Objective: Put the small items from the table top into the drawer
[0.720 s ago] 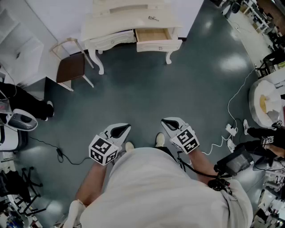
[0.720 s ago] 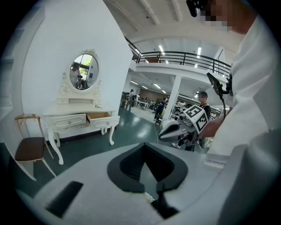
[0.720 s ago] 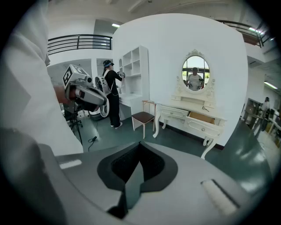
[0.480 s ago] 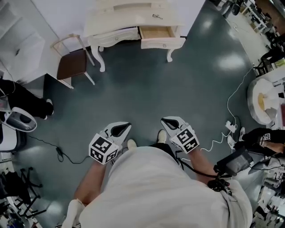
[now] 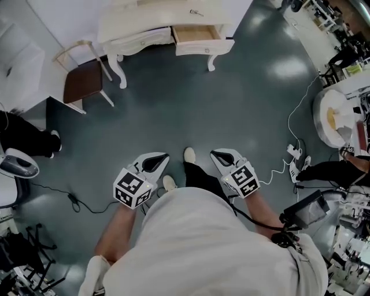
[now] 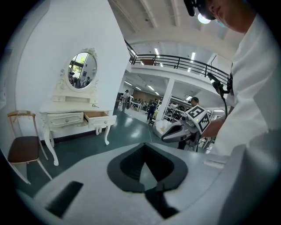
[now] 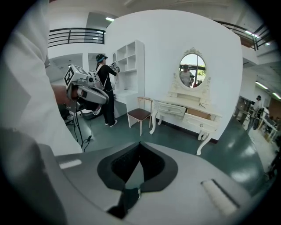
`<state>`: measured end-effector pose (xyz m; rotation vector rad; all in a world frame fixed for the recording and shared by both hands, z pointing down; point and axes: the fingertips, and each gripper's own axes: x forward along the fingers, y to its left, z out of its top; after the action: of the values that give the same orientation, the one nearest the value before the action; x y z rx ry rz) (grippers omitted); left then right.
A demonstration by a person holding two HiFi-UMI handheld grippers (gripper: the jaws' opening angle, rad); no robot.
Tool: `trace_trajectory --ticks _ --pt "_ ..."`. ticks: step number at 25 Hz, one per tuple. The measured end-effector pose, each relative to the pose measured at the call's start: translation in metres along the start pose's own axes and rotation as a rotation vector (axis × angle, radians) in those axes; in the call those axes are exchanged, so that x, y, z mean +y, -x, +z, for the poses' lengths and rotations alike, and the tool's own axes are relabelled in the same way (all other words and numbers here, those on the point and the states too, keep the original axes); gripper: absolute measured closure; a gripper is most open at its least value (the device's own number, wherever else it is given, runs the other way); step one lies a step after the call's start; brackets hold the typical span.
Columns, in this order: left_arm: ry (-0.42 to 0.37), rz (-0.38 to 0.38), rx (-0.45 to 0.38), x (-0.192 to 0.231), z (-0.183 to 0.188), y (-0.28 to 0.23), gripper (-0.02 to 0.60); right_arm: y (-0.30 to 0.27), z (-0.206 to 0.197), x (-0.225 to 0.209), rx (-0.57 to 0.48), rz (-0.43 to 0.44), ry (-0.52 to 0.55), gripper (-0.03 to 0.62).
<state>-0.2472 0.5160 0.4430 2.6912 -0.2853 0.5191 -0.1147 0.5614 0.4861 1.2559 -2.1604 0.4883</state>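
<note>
A cream dressing table [image 5: 144,26] stands against the far wall, well ahead of me across the floor. Its right drawer [image 5: 199,36] is pulled open and looks empty. One small dark item [image 5: 196,12] lies on the table top above the drawer; it shows as a speck in the left gripper view [image 6: 94,105]. My left gripper [image 5: 151,163] and right gripper [image 5: 222,157] are held low in front of my body, far from the table. Both are shut with nothing in them, tips meeting in the left gripper view [image 6: 144,145] and the right gripper view [image 7: 139,143].
A brown-seated chair [image 5: 81,81] stands left of the table. A person in black [image 5: 23,136] stands at the far left by a white shelf unit [image 7: 129,66]. White cables and a power strip [image 5: 295,156] lie on the floor at right, near a round white stand [image 5: 324,124].
One foot has stepped forward and the view has swung, so the table now sits further left and higher. Both grippers keep their place in front of the body, still shut.
</note>
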Motion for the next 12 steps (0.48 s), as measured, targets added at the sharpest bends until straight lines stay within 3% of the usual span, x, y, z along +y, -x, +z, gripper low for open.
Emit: trace_trajectory --ticks 2,4,12 --pt "-0.004 -0.009 -0.002 0.008 0.009 -0.011 0.581 -0.006 0.003 -0.015 -0.001 -0.007 -0.012 0.59" --pt "-0.007 -0.011 0.004 0.021 0.017 -0.026 0.581 -0.018 0.007 -0.035 -0.008 -0.007 -0.022 0.545" --pt "-0.023 0.031 0.048 0.101 0.085 -0.088 0.581 -0.081 0.063 -0.151 -0.062 0.021 -0.026 0.546"
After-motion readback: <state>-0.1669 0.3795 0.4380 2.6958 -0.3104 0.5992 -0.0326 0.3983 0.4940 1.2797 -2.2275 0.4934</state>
